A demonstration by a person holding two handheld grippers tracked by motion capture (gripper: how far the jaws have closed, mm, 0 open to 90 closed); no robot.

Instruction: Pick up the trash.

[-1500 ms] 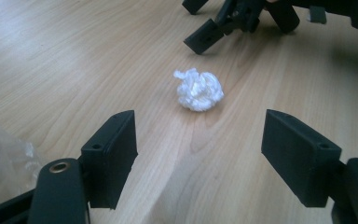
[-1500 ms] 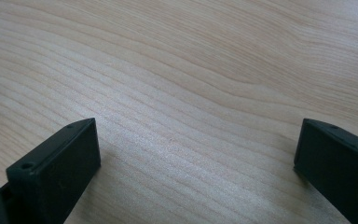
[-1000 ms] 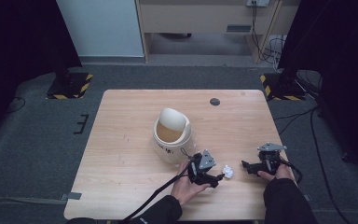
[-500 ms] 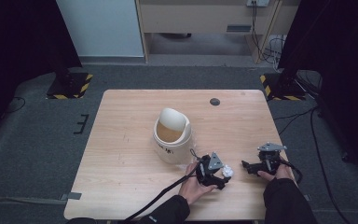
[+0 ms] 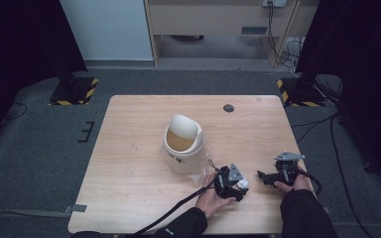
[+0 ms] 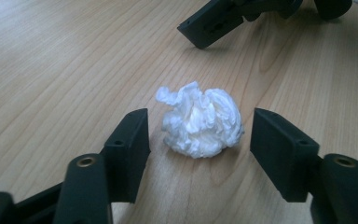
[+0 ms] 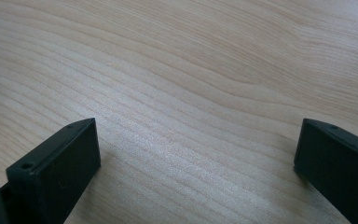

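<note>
Leftward no more: over the past sec the left claw [image 5: 239, 184] slid right along the desk's [image 5: 129, 148] near edge and now brackets the tissue wad [image 6: 200, 119], which a sec ago lay just to its right. Right claw [image 5: 267, 176] stays parked near the desk's right-near corner, jaws wide apart over bare wood, holding nothing.

Largest first: desk, pale wood, mostly bare. Bin [image 5: 182, 144], white w/ a swing lid, stands mid-desk, just far-left of the left claw. Small dark disc [image 5: 228, 107] sits well apart at the far edge.

Left claw's jaws are apart, one on each side of the wad, neither touching it yet. Wad rests on the desk between them, nearer the left jaw in the left gripper view.

Risks, as judged: wad is light and springy, so an off-centre closure could have the closer jaw nudge it sideways before the other meets it, and it may skid out toward the right claw. A shallow pinch on loose folds alone could let it slip on the lift. Jaws set low may scrape the wood.

Orientation: wad is roughly round, no clear heading. Long axis, slight at best, runs across the gap between the jaws, w/ a crumpled peak poking toward the left jaw.
</note>
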